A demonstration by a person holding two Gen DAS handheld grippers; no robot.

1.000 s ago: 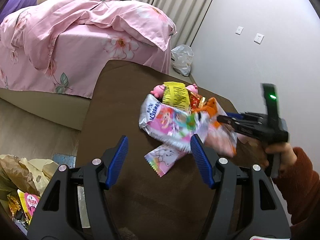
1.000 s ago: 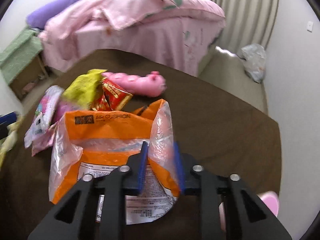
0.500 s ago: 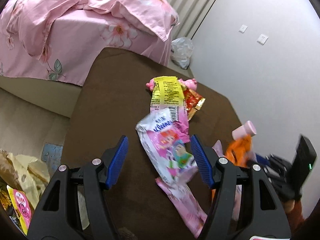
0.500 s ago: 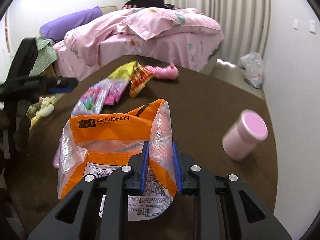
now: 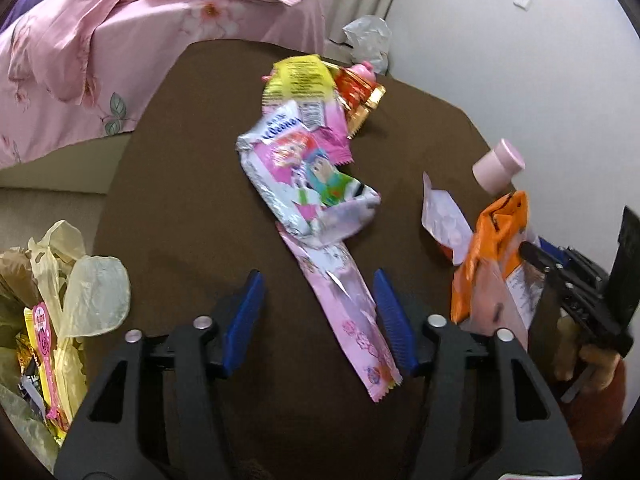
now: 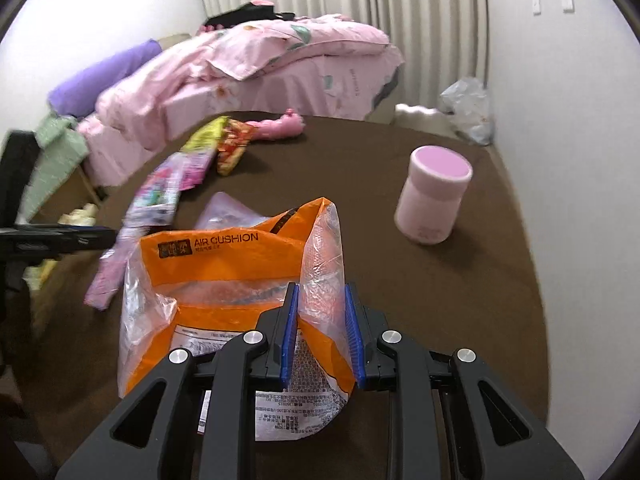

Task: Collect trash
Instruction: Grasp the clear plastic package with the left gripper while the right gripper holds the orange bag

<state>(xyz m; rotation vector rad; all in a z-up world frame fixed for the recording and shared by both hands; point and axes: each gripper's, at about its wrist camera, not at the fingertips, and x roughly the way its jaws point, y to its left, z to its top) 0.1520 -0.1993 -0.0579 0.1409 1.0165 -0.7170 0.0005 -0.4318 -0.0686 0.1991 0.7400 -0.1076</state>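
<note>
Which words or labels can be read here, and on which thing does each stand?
"AIR CUSHION": on the orange bag.
Fine print on the orange bag's white label: too small.
Blue lettering on the silver cartoon wrapper: blurred, unreadable.
Print on the yellow wrapper: too small.

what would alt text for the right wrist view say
The right tool is clamped on an orange air cushion bag held over a brown table. A pink jar stands to the right, snack wrappers lie to the left, and a bed with pink bedding is behind.
</note>
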